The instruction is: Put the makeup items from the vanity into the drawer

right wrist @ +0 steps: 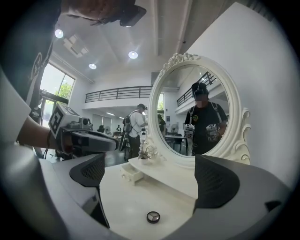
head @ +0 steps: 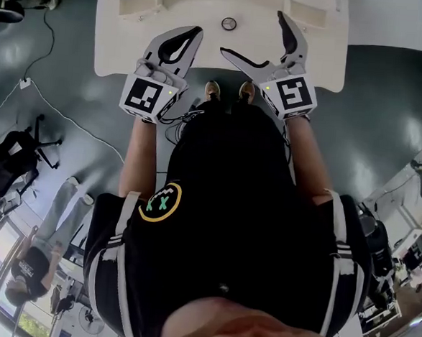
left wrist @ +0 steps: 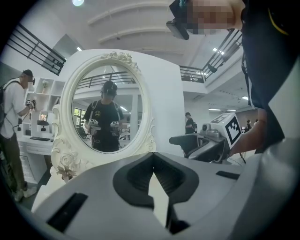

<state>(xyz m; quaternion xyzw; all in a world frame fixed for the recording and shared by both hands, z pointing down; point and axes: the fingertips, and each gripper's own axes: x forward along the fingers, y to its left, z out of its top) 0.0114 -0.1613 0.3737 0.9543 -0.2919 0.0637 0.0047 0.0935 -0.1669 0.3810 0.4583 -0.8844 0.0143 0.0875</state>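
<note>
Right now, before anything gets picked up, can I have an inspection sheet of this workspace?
Surface: white vanity top with an oval mirror.
Job's things: one round compact on the top; small drawer in the raised shelf, pulled partly out.
Clutter: nothing seen.
Grippers: left gripper jaws together, empty; right gripper jaws apart, empty; both over the top.
Cables: thin leads hang below the left gripper; floor cable left of the vanity.
Surroundings: bystander and office chair on the left.
</note>
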